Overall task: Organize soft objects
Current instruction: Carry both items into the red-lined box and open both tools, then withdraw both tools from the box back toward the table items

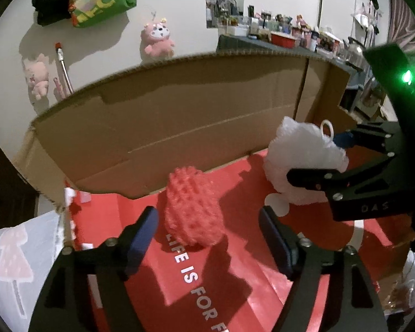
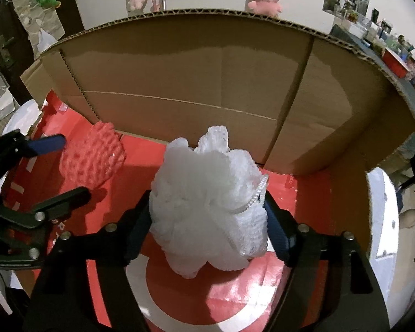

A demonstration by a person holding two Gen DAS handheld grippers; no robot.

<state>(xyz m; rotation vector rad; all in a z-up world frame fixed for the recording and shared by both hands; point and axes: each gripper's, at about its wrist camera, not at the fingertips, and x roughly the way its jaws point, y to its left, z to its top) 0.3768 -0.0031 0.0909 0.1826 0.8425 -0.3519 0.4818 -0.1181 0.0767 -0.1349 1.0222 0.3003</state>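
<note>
A red mesh sponge (image 1: 193, 207) lies on the red floor (image 1: 249, 285) of a cardboard box. My left gripper (image 1: 207, 235) is open, its fingers apart just short of the sponge on either side; it also shows in the right wrist view (image 2: 61, 166) beside the red sponge (image 2: 92, 157). My right gripper (image 2: 207, 227) is shut on a white mesh bath pouf (image 2: 207, 210) and holds it over the box floor (image 2: 312, 221). In the left wrist view the right gripper (image 1: 318, 157) and pouf (image 1: 298, 157) are at the right.
The brown cardboard back wall (image 1: 166, 127) stands just behind both sponges, seen also in the right wrist view (image 2: 207, 83). Pink plush toys (image 1: 157, 38) hang on the wall behind. A cluttered counter (image 1: 290, 36) is at the far right. White surfaces flank the box.
</note>
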